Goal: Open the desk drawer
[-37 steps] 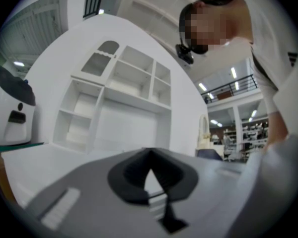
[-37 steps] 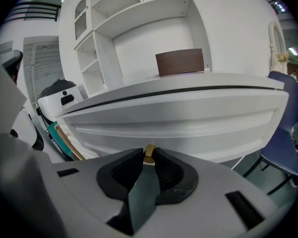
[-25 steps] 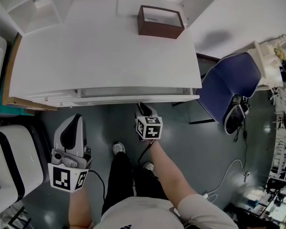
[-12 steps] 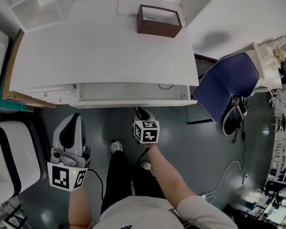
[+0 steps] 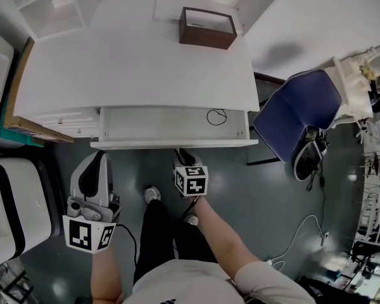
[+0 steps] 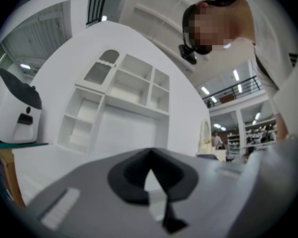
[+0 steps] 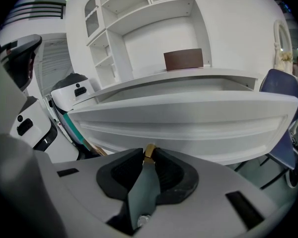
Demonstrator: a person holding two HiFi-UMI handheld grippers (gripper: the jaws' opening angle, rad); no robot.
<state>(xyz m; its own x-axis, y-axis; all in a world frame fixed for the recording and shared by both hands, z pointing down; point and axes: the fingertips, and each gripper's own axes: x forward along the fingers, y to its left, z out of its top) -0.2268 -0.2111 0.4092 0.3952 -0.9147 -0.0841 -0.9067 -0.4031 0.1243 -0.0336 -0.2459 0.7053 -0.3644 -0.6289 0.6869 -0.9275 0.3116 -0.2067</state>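
Desk drawer (image 5: 152, 125), a wide, shallow white box of painted board, stands drawn partway out from under the white tabletop (image 5: 133, 68), directly ahead of the right claw (image 5: 180, 151). The opening looks well under way (how far the runners allow cannot be told). What is left, by my reading, is at most a further draw toward the person and then letting go. The right claw is clenched on the small brass knob (image 7: 149, 151) at the middle of the drawer's front panel, which fills the right gripper view just beyond the claw's tips. The left claw (image 5: 100, 156) hangs well to the left of the right one, short of the drawer front, its jaws pressed together on nothing. Inside, the drawer floor shows bare white except for a thin black loop of cord (image 5: 216, 116), ahead and slightly right of the right claw.
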